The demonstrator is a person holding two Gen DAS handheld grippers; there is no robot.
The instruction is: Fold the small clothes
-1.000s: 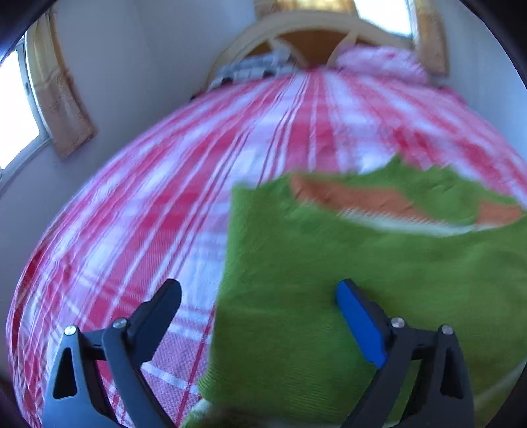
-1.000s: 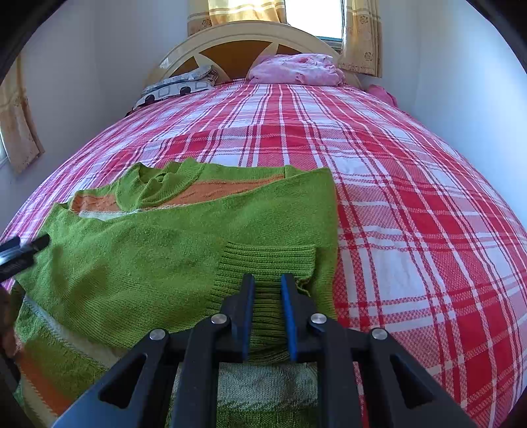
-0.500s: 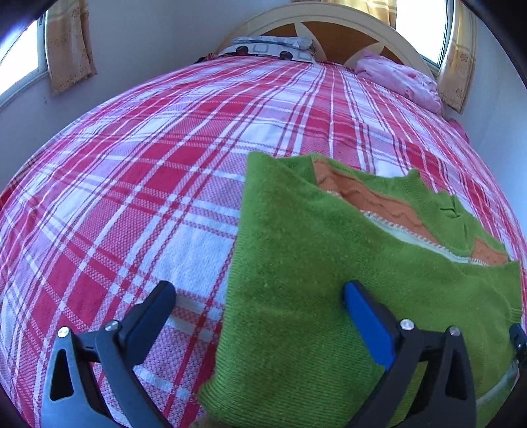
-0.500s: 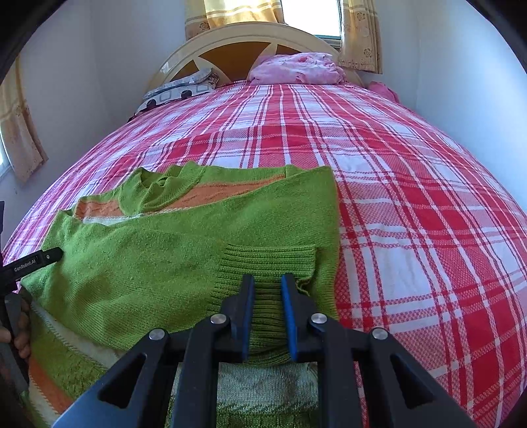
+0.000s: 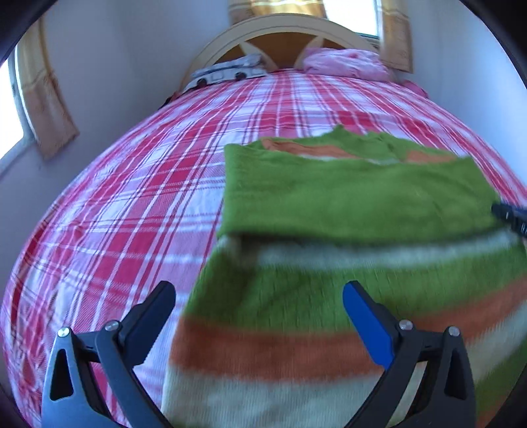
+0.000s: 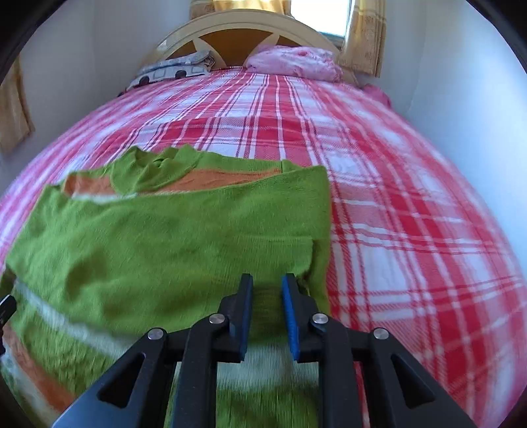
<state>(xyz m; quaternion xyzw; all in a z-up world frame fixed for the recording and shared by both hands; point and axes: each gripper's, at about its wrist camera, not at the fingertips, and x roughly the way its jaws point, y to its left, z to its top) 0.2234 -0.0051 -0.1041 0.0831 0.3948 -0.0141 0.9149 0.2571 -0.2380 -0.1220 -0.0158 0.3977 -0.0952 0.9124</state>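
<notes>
1. A green sweater with orange and white stripes is seen spread on a bed covered in a red and white checked sheet, its sleeves folded across the body.
2. In the left wrist view, the sweater is found from the centre towards 3 and 6 o'clock, with the neckline at about 1 o'clock and the striped hem nearest the camera.
3. The left gripper is shown spread wide above the hem, nothing gripped; one finger is placed over the sheet at 7 o'clock, the other over the sweater at 5 o'clock.
4. The right gripper is pictured nearly closed, only a narrow gap left, with a fold of green knit between the fingers; whether the knit is pinched cannot be told.
5. In the right wrist view, the sweater is seen from the centre towards 9 o'clock, bare sheet lying at 3 o'clock.
6. A pink pillow and a patterned pillow are seen against the headboard at 12 o'clock.
7. Much of the near cloth is blurred.
</notes>
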